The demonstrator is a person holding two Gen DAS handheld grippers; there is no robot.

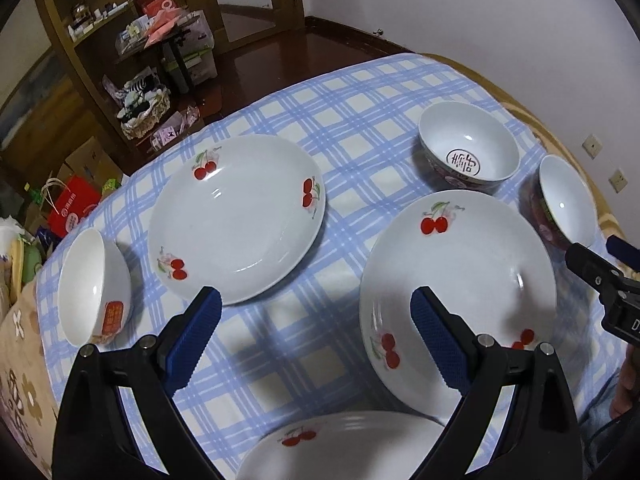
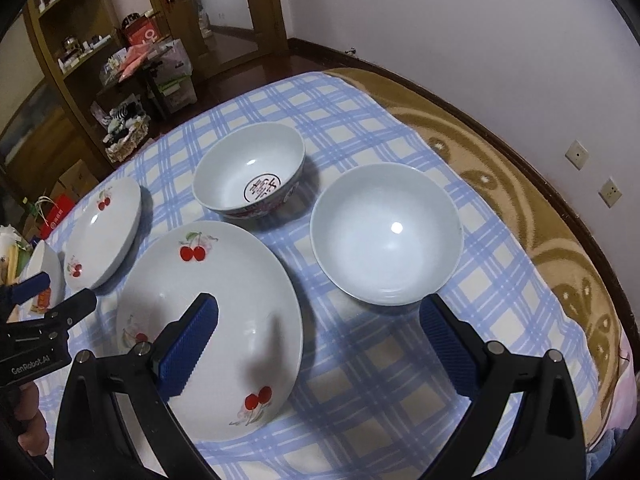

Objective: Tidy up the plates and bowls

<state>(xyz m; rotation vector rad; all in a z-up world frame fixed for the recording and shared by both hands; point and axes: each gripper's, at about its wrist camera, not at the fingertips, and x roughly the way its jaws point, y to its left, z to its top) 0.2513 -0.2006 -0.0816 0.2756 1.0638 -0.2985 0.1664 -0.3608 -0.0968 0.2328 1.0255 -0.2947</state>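
Left wrist view: blue checked cloth (image 1: 360,92) over a table, cluttered wooden shelves (image 1: 80,52) beyond. Left gripper (image 1: 316,344) released, jaws wide, empty. Ahead-left a cherry plate (image 1: 240,220), ahead-right a second plate (image 1: 460,280), a third plate (image 1: 340,448) just below the jaws. Small bowl (image 1: 94,284) far left.

Right wrist view: right gripper (image 2: 320,340) also spread, empty. Plain bowl (image 2: 386,232) just ahead, patterned bowl (image 2: 250,174) beyond, brown blanket (image 2: 540,220) at right. Third plate unseen here; small bowl perhaps at the left edge.

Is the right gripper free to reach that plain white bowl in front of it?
Probably yes. The right gripper is open and empty, and only bare checked tablecloth lies between it and the plain white bowl; the cherry-patterned white plate sits off to its left.
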